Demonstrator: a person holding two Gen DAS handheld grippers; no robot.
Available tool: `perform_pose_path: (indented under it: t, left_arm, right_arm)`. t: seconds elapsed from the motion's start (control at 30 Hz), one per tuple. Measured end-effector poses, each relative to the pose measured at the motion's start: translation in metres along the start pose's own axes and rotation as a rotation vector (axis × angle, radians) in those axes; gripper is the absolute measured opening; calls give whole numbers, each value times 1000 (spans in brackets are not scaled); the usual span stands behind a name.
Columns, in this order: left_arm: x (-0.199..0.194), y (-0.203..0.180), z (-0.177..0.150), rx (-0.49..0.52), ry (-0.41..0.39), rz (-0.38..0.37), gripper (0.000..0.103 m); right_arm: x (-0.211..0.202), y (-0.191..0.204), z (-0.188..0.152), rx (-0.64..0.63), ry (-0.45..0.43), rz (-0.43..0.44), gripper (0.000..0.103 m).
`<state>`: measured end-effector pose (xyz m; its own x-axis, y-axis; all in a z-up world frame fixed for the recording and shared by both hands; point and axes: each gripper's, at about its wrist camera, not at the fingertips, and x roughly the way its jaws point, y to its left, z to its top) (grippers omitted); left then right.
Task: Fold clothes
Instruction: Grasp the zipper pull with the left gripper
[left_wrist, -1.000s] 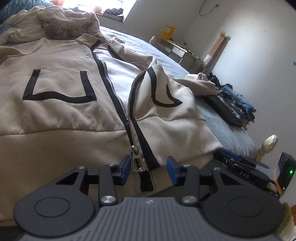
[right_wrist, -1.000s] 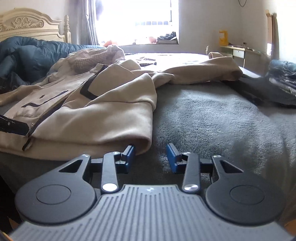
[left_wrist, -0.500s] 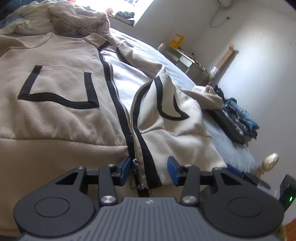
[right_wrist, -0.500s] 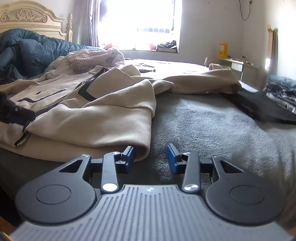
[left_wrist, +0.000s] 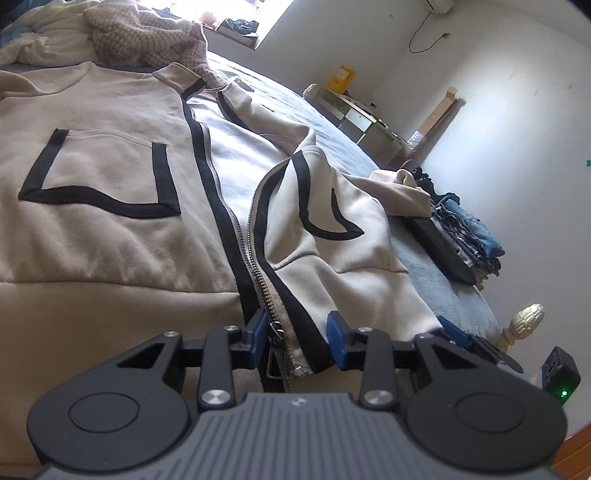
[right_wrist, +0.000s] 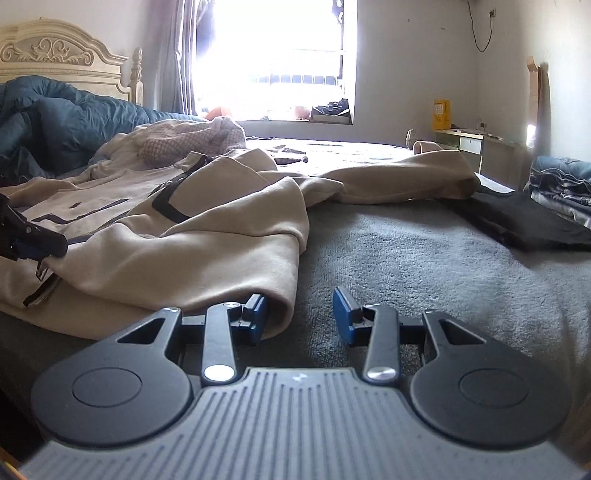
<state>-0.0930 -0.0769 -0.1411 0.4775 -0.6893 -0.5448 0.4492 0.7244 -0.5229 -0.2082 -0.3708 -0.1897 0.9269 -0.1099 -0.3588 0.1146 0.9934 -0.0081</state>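
Two handheld grippers at the near edge of a grey bed (right_wrist: 424, 258). Beige zip jacket (left_wrist: 110, 229) with black trim spread across left and centre of both frames, front partly unzipped. Left gripper (left_wrist: 295, 332) at bottom centre, blue fingers wide apart around the zipper's lower end (left_wrist: 275, 338), not gripping. Right gripper (right_wrist: 299, 314) at bottom centre, fingers wide apart, left pad touching the jacket's hem corner, right pad over bare blanket. Folded jeans stack (left_wrist: 465, 236) at right, well apart from the jacket.

Each gripper (left_wrist: 295, 338) (right_wrist: 299, 317) has blue fingertip pads, black linkage arms with silver screws, and a ribbed grey body
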Motion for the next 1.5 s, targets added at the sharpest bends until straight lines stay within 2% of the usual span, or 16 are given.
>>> perform_pose_path:
  t: [0.07, 0.13, 0.17, 0.27, 0.4, 0.6, 0.7, 0.8, 0.9, 0.93, 1.07, 1.13, 1.27, 1.37, 1.5]
  left_arm:
    - [3, -3, 1, -6, -3, 10, 20]
    - [6, -7, 1, -3, 1, 29, 16]
    - [6, -9, 0, -6, -1, 36, 16]
    - [-2, -12, -1, -35, 3, 4, 15]
    - [-13, -15, -8, -62, 21, -34, 15]
    - [-6, -16, -24, -39, 58, 5, 15]
    - [-7, -23, -26, 18, 56, 24, 14]
    - [-4, -25, -28, 69, 68, 54, 15]
    - [4, -22, -31, 82, 85, 76, 15]
    - [5, -21, -31, 82, 83, 73, 15]
    - [5, -13, -34, 79, 66, 38, 16]
    - [6, -6, -34, 51, 61, 12, 18]
    - [7, 9, -35, -32, 48, -50, 19]
    - [6, 14, -36, -39, 39, -78, 19]
    - [6, 11, -39, 19, 18, -81, 19]
  right_arm:
    - [-1, 1, 1, 5, -10, -4, 37]
    - [-1, 1, 2, 11, -19, -8, 34]
    - [-1, 2, 2, 13, -24, -10, 24]
    - [-2, 2, 4, 21, -38, -16, 11]
    - [-11, 1, 4, 26, -58, -8, 6]
    - [-14, 5, -4, -7, -28, -18, 5]
    - [-19, 6, -4, -15, -28, -20, 4]
    - [-18, 6, -7, -31, -8, -21, 4]
    - [-11, 8, -15, -59, 63, -14, 5]
    - [-14, 7, -12, -60, 73, -9, 6]
    - [-31, -10, -2, -25, 124, 21, 20]
    - [-41, -25, 5, 21, 150, 15, 21]
    - [-50, -44, 35, 151, 126, -7, 24]
    - [-36, -28, 71, 139, 54, 85, 24]
    - [9, 26, 122, 27, -7, 220, 31]
